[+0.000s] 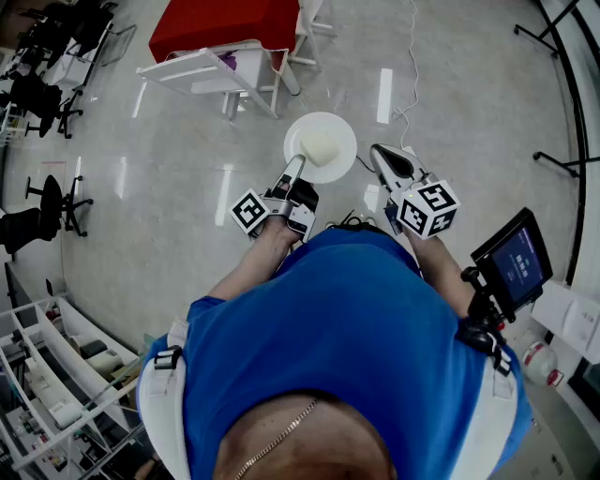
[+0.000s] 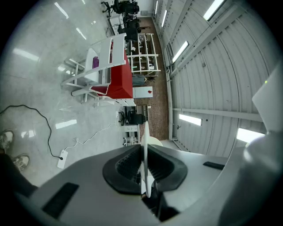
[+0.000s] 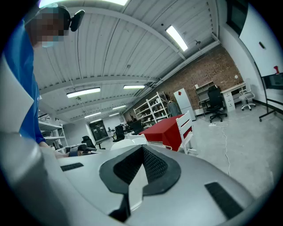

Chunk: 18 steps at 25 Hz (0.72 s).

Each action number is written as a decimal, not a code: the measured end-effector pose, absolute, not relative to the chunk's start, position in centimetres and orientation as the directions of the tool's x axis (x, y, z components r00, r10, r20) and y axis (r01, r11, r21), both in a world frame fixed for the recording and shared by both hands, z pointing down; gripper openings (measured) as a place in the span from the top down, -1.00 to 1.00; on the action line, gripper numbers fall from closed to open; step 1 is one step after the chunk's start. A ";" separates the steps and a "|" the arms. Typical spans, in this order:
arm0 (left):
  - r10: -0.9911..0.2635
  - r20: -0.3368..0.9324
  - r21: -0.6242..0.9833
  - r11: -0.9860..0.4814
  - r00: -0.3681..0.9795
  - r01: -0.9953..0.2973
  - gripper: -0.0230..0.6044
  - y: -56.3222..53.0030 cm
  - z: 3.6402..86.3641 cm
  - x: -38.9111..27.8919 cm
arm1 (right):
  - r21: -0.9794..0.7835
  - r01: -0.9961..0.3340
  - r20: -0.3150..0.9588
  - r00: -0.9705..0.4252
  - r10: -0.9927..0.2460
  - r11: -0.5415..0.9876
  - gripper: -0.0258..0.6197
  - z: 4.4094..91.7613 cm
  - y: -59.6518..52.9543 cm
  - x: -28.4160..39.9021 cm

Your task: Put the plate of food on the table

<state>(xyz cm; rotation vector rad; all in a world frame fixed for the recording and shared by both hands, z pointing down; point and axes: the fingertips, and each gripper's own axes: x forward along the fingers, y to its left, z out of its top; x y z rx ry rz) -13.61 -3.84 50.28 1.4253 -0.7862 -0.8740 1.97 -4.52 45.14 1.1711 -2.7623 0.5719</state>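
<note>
Person in a blue shirt point(image 1: 347, 319) is standing on a glossy grey floor point(image 1: 450, 84) and holding one gripper in each hand. The left gripper point(image 1: 298, 167) is reaching forward, its fingers point(image 2: 126, 165) clenching the near rim of a round white plate point(image 1: 339, 127); in the left gripper view the rim is showing edge-on as a thin white line running between the two black ribbed pads, both pads pressing on it. The plate is hanging in the air over the floor, roughly level in the head view, carrying a pale cream lump of food point(image 1: 319, 145) near its middle. It is sitting well apart from the red-covered tabletop point(image 1: 225, 23), which is lying farther ahead at the top of the head view with a white slatted chair point(image 1: 211, 70) just beside it. The right gripper point(image 1: 378, 150) is hovering just to the right of the plate, not touching it; in the right gripper view its fingers are closing tip to tip with nothing between them. A thin white cable point(image 1: 412, 66) is trailing over the floor beyond the plate, and a small dark screen point(image 1: 517, 262) is showing by the person's right arm.
</note>
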 end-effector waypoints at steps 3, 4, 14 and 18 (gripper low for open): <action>-0.875 -0.051 0.999 -0.040 0.481 0.033 0.85 -3.9 50.3 -13.8 | -0.298 -0.712 0.221 -0.700 -0.679 0.636 0.92 44.9 -4.7 1.9; -0.876 -0.053 0.999 -0.041 0.480 0.034 0.85 -3.9 50.3 -13.8 | -0.297 -0.712 0.220 -0.699 -0.680 0.636 0.92 44.9 -4.8 1.9; -0.871 -0.062 0.998 -0.049 0.486 0.040 0.85 -4.0 49.8 -13.8 | -0.252 -0.712 0.218 -0.702 -0.678 0.655 0.92 44.6 -4.6 1.4; -0.867 -0.064 0.998 -0.054 0.494 0.035 0.85 -4.1 50.0 -13.6 | -0.240 -0.712 0.214 -0.702 -0.679 0.660 0.92 44.5 -4.7 1.5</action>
